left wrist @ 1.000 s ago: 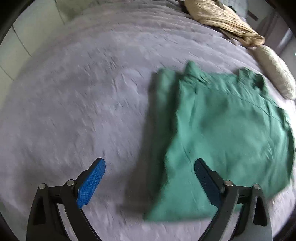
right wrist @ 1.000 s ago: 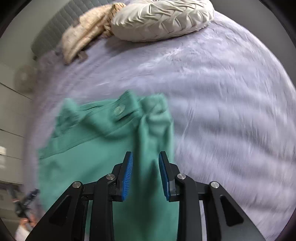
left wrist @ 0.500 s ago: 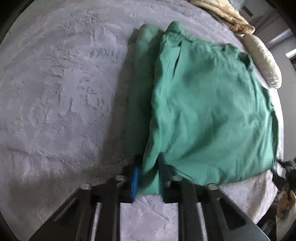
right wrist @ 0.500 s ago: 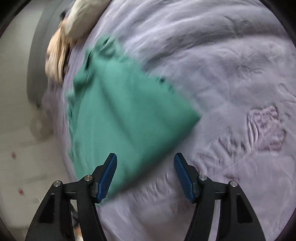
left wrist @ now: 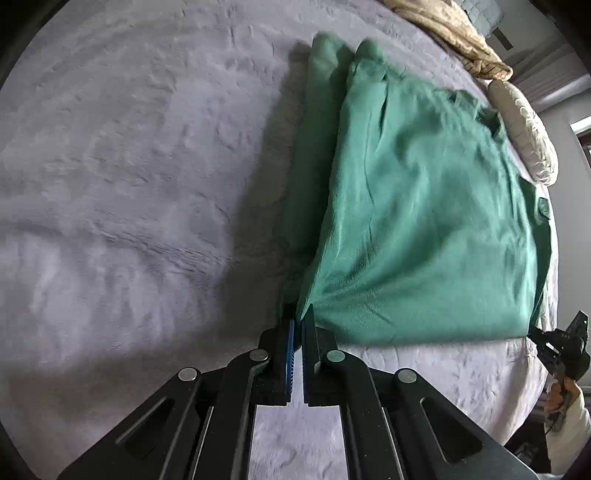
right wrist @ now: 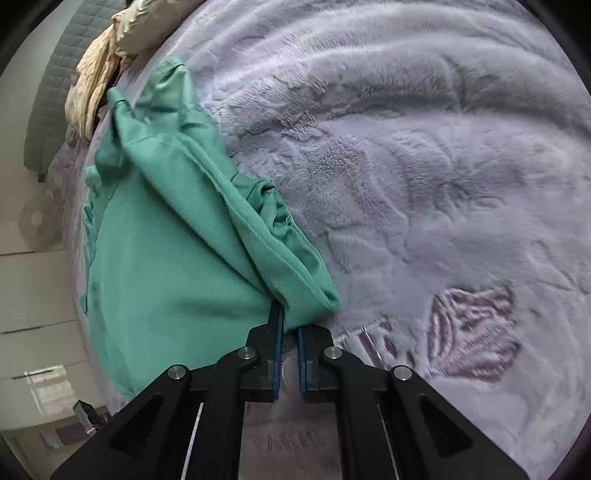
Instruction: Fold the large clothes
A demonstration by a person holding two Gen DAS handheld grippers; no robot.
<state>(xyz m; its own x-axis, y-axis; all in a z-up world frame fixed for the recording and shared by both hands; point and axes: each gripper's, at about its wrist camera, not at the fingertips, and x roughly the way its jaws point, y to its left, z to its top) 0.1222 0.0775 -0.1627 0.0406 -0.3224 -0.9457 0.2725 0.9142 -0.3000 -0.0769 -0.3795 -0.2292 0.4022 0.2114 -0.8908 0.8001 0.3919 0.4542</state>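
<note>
So both grippers are pinching the green garment [left wrist: 424, 206] at its near edge. The left gripper [left wrist: 298, 325] has its blue pads clamped together on the near left corner of the fabric, with the rest of the cloth spreading away ahead of it and off to its right. It's folded over, with a narrower layer poking out along the left side just ahead of the fingers.

The right gripper [right wrist: 290, 328] has just snapped closed and is now clamped on a bunched, rolled-up corner of the same garment [right wrist: 166, 240], which runs up and to the left from its tips. To its right there's only bedspread.

Everything sits on a fuzzy lavender bedspread [left wrist: 129, 166] with an embossed pattern and a darker purple motif [right wrist: 472, 332] just right of the right gripper. Far beyond the garment there's a beige crumpled cloth [left wrist: 450, 33] and a cream pillow [left wrist: 524, 129]. Seen from the left gripper, the other gripper and a bit of the person's hand [left wrist: 563, 393] show at the far right edge.
</note>
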